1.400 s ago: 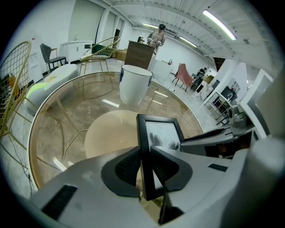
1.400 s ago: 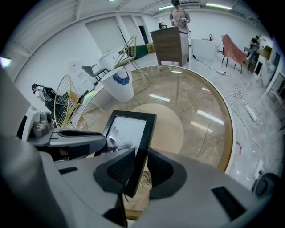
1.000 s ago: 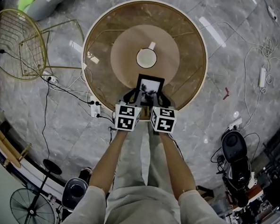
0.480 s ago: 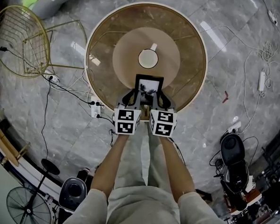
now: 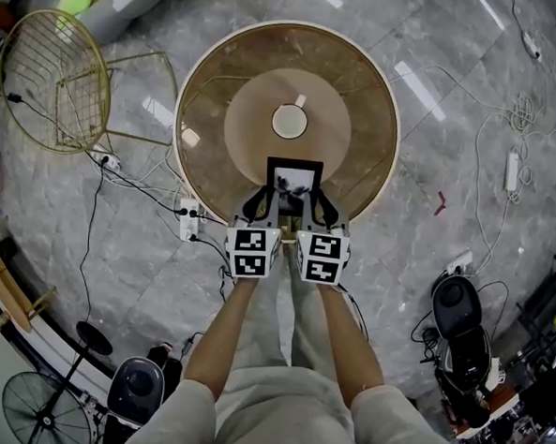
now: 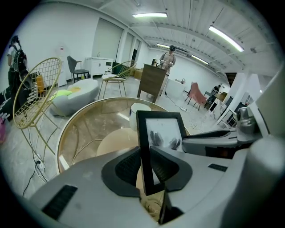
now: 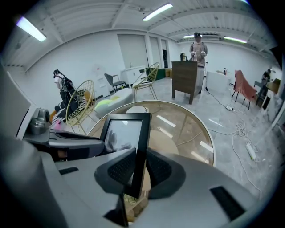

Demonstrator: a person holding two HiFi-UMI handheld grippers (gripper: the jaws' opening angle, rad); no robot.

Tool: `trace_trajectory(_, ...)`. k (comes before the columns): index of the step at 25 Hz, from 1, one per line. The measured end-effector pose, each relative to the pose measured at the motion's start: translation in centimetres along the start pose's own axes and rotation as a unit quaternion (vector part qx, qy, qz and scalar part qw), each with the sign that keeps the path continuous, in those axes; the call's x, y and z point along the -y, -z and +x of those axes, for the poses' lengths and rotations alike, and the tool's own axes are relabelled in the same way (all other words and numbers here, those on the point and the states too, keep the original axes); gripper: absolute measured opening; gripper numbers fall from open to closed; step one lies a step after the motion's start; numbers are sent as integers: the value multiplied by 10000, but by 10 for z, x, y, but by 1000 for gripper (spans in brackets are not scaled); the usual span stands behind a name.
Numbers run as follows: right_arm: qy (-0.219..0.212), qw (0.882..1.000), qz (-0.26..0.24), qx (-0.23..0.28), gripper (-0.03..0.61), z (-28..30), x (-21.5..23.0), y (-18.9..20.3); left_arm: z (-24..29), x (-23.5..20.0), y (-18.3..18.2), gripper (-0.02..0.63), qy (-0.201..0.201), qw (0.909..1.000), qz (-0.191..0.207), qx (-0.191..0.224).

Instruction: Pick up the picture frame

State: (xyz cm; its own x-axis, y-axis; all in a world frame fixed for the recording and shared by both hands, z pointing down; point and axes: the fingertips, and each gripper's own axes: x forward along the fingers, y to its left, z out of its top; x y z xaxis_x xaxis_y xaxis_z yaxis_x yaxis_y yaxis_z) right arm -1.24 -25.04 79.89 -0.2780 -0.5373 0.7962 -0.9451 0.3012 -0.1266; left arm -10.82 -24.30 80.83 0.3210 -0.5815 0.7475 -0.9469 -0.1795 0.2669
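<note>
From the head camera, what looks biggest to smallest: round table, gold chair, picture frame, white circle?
1. round table
2. gold chair
3. picture frame
4. white circle
The frame is held nearer the camera than the circle, so the last two places are unsure.

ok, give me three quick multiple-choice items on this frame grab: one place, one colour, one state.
1. Where does the left gripper hold the picture frame?
A. top edge
B. left side edge
C. middle of the glass
2. What colour is the frame's border?
A. black
B. gold
C. white
3. The right gripper is:
A. open and empty
B. shut on the frame
C. shut on a cable

Key:
1 B: its own view shows the jaws on that side edge.
2 A: the border is dark in every view.
3 B: its jaws clamp the frame's right edge.
</note>
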Motion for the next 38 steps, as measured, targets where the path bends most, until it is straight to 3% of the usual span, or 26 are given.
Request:
trace_trajectory(11,-41,9961,-264,843,72,-60,-3,-67,-50,22,-66,67,-259,9969,100,730)
trace_trajectory(21,-96,9838,-644,1671,73,-126,-18,-146,-119,35,-145,66,-566,9861,262,1541)
trace_trajectory(27,-89,9697,-879,2279,72,-158,-21,-210,-153,45,-209,66,-641,9747,390,2106)
trace_trajectory(38,-106,9443,-1134,3087,74,-238,-32,-288,-227,69,-288,66,-713,9490,732,2982)
